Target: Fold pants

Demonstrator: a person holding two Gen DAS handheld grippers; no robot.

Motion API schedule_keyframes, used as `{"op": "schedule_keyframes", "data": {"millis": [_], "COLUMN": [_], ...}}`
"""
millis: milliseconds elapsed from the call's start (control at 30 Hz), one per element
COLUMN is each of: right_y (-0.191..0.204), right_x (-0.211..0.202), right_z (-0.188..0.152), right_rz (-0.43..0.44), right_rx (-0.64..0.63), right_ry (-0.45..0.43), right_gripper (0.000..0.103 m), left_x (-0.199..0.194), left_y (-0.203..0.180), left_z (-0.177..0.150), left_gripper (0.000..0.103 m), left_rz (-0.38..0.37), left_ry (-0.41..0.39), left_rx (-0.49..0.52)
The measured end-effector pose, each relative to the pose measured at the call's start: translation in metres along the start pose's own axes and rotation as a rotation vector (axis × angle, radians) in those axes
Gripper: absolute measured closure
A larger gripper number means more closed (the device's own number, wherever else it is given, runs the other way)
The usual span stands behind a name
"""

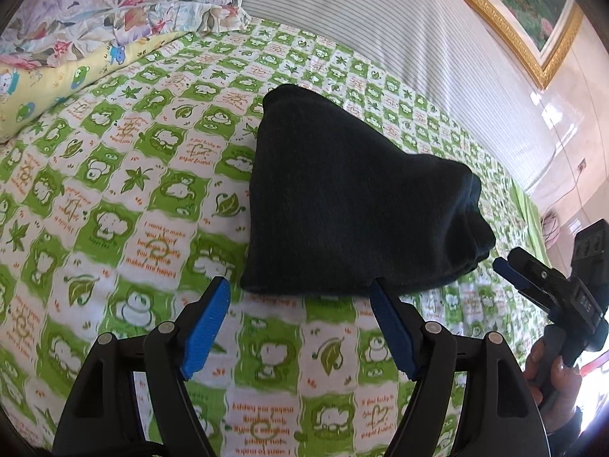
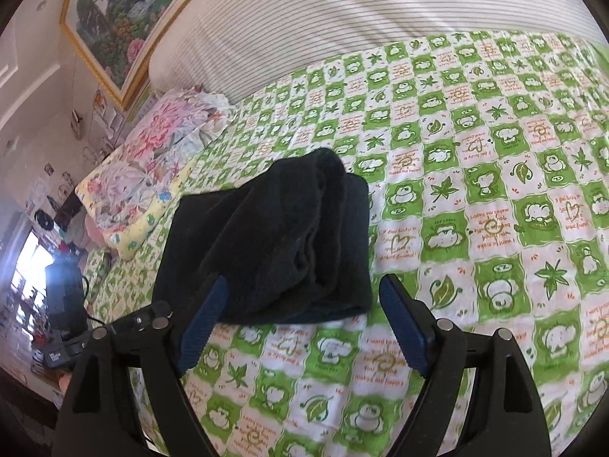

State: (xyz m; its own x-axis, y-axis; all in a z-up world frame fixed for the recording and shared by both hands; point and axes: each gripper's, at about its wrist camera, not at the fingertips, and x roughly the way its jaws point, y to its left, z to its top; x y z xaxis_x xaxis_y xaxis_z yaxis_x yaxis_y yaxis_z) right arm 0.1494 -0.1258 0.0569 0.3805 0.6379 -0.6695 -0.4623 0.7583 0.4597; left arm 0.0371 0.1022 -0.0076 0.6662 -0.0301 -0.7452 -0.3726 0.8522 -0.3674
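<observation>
Printed wording on the bedsheet (image 1: 160,175).
We read orange English script in the white squares of the green-and-white checked sheet, standing upside down in both views: "I want to make you happy because your smile makes me happy" (image 1: 161,245) and "I feel lucky to have you as a great friend!" (image 1: 201,152). In the right wrist view we read the same verses again (image 2: 397,242). Smaller lettering under the animal figures is too fine to read.

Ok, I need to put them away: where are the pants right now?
The folded dark pants lie on the green checked bedspread, just beyond both open grippers, right of the floral pillows.
</observation>
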Motion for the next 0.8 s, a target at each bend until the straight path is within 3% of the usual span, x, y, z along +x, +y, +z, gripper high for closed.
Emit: {"op": "schedule_keyframes", "data": {"millis": [100, 367, 800], "right_y": [0.006, 0.03, 0.06], "right_x": [-0.002, 0.001, -0.013], "right_z": [-0.008, -0.033, -0.045], "right_rz": [0.003, -0.007, -0.029], "right_rx": [-0.016, -0.144, -0.301], "right_ry": [0.016, 0.061, 0.045], "right_gripper": [0.013, 0.012, 0.006], "left_x": [0.0, -0.006, -0.033], "left_y": [-0.005, -0.027, -0.043], "left_z": [-0.005, -0.016, -0.034], "left_gripper": [0.027, 0.026, 0.023], "left_rz": [0.0, 0.071, 0.158], "left_ry": [0.01, -0.004, -0.051], "left_rx": [0.014, 0.156, 0.302]}}
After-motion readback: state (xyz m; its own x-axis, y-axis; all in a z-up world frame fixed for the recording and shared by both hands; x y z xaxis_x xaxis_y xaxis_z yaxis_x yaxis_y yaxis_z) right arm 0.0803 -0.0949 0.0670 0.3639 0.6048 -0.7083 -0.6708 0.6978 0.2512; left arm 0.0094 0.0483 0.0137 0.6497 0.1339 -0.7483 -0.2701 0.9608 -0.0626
